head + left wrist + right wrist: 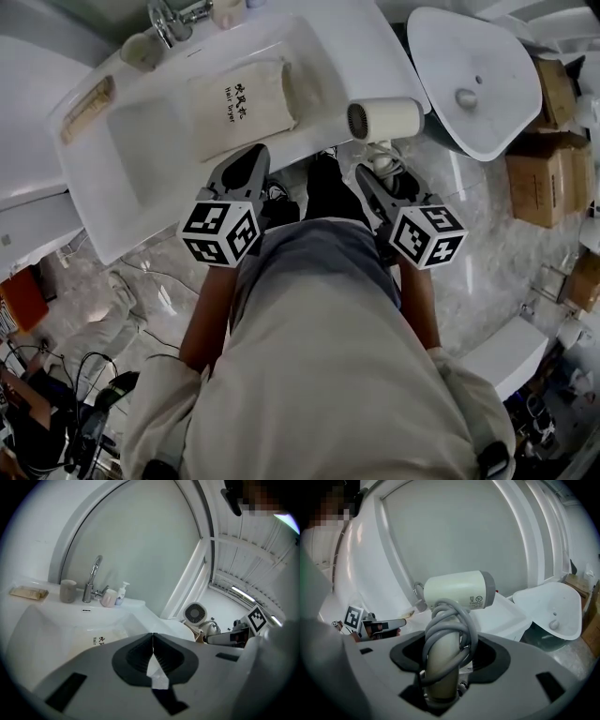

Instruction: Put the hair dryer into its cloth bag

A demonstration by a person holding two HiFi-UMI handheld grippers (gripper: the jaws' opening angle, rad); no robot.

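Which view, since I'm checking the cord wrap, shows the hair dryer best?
The right gripper view: the hair dryer fills its centre, cord coiled round the handle that the right hand-held gripper grips. The head view shows mostly the barrel; the left gripper view, its rear grille.

The right gripper has its jaws clamped on the handle of the dryer, cord wound round it. The left gripper shows at left, and a white basin far right.
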